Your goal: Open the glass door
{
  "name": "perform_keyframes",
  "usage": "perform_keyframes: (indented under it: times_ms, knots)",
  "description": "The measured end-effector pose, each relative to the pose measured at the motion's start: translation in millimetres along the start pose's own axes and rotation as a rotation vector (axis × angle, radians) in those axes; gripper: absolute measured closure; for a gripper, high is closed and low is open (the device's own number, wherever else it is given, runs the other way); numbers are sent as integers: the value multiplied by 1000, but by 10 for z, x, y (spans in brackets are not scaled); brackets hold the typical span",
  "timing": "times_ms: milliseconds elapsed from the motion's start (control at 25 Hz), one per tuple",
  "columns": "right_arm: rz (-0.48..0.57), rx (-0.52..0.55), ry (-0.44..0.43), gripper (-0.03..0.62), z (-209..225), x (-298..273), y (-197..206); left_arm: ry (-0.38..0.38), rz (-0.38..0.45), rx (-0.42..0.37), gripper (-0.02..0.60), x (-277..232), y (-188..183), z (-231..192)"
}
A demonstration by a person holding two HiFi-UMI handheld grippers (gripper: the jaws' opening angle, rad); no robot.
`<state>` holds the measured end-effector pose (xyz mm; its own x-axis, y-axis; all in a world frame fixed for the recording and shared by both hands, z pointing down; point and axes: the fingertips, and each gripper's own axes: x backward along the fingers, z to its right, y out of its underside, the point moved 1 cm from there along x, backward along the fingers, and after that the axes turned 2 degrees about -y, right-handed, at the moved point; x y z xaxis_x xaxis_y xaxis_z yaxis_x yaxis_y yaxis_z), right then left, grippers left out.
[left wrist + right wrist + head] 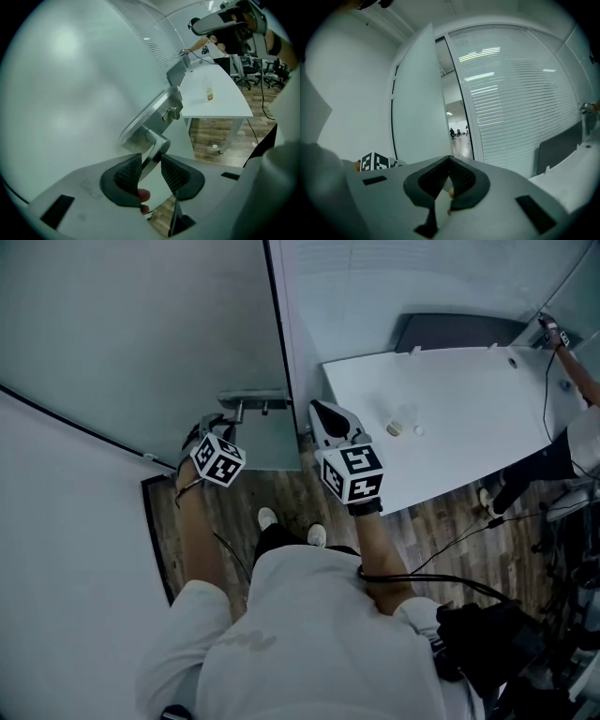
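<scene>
One bottle [209, 93] on table [225, 107], door handle [157, 145] in left fingers [129, 173]

the white bench [469, 427] stands to your right on the wood-plank floor [281, 486]. near the bench's middle a small clear bottle [403, 416] stands upright, with two small round pieces [395, 430] just beside it. a dark panel [459, 331] rises along the back edge, and a thin cable [547, 390] crosses the far end. your shoes [267, 518] stand on the floor near the bench's corner, where dark cables [469, 532] lie over the planks.
</scene>
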<state>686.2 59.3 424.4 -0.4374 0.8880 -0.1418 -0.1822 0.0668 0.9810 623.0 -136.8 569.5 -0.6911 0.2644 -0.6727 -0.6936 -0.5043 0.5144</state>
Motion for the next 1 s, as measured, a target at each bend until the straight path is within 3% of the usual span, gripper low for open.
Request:
perform_keyframes:
  times_ms: [560,1000]
  knots:
    - [45,64,-98,597,-461,159,-53,-21,-9,-29,476,533,420,336]
    - [6,80,-143,594,-1183,536,155,-33,-3,-38,476,966,785,531]
